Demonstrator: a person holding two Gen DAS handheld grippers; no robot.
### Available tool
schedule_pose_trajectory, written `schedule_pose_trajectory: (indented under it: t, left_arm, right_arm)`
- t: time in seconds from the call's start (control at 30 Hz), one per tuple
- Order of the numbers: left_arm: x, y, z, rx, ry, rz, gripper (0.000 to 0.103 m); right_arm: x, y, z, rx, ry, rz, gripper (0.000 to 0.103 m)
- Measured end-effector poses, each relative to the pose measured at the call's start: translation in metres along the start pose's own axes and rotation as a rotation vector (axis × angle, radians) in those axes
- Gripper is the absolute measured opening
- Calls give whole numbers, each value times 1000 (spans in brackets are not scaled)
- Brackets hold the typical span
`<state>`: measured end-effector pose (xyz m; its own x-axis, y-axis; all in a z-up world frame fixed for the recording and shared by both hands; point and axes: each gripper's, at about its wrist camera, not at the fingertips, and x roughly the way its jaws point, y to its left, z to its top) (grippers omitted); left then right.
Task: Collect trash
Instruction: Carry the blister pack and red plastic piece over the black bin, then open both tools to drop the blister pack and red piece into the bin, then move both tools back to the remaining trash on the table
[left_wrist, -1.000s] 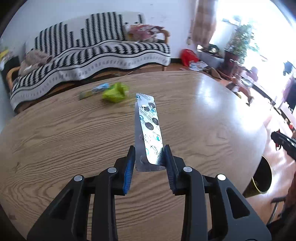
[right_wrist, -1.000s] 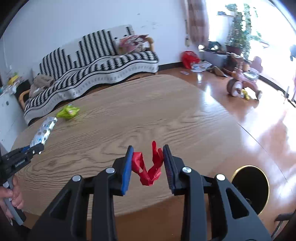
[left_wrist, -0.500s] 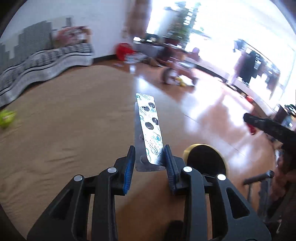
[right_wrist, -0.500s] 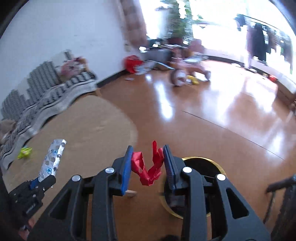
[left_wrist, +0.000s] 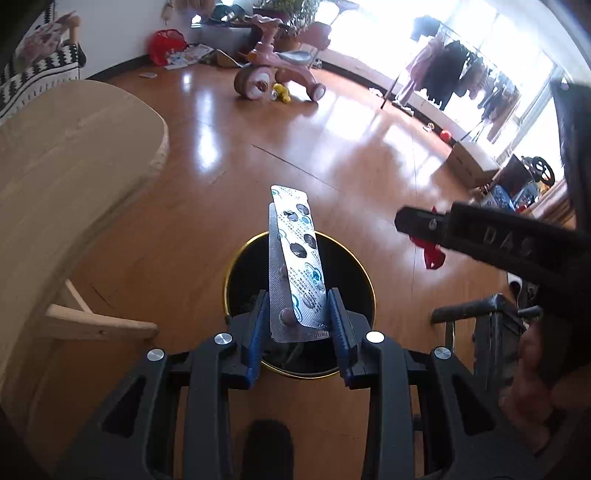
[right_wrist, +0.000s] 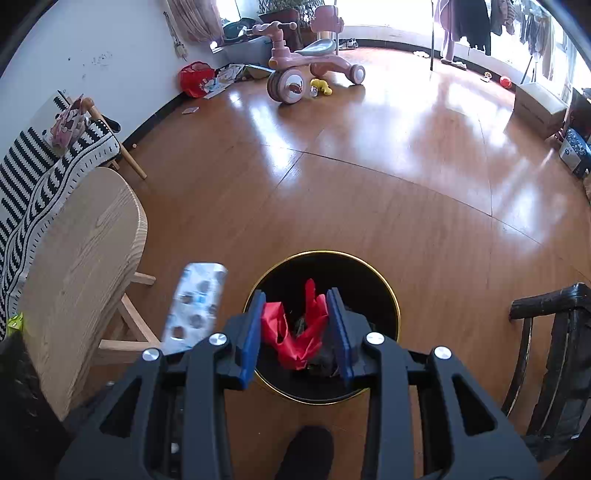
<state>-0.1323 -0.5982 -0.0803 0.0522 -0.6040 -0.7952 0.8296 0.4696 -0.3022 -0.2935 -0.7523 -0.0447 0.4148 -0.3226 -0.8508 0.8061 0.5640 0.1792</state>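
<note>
Left gripper (left_wrist: 295, 321): jaws narrowed on the lower end of a silver blister pack (left_wrist: 295, 258), which stands upright between the blue pads and leans slightly away from the camera. In the left wrist view the pack lies directly over the mouth of the black waste bin (left_wrist: 236, 266), whose gold rim rings the floor below the fingers. Right gripper (right_wrist: 295, 332): jaws set narrow with a crumpled red wrapper (right_wrist: 295, 332) between the pads; the wrapper touches both pads and appears still to be held, though the grip looks light. In the right wrist view this gripper too hangs over the bin (right_wrist: 384, 295); dark debris is visible inside, its nature too obscure to name. The left wrist view shows the right gripper (left_wrist: 410, 223) from the side, with the red wrapper dangling from it, placed just beside the bin's edge in that projection.

Progress, as judged: two pieces are lifted and brought to the bin, so carrying is done for both; neither is yet dropped. Release is the remaining step. At the left edge of the right wrist view a green scrap (right_wrist: 14, 323) lies on the wooden table (right_wrist: 74, 258), so further collecting appears to remain.
</note>
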Motion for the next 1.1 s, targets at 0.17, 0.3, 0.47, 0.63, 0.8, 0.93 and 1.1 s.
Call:
schedule_pose_trajectory:
  t: [0.17,0.3,0.47,0.63,0.8,0.93,1.1]
  left_arm:
    - [8,-1,3,-1,14,-12,31]
    - [11,-3,9,3,18,-21,32]
    - [15,-5,14,12,16,-39,36]
    - [14,-3,15,-4,1,-37,65]
    - [1,13,16,-22,-21,-16,79]
    - [-32,48,10,-29,-54,39,86]
    - [-108,125,-8,-49,-125,157,93]
  right_arm:
    - [-1,2,2,9,3,1,35]
    - [-1,3,8,19,7,2,35]
    - [-4,-5,12,57,-18,3,60]
    - [-7,-2,12,66,-36,18,61]
    - [-11,15,14,39,-59,30,67]
    - [-15,48,14,-8,-75,64,72]
    - [-22,133,4,-174,-94,146,75]
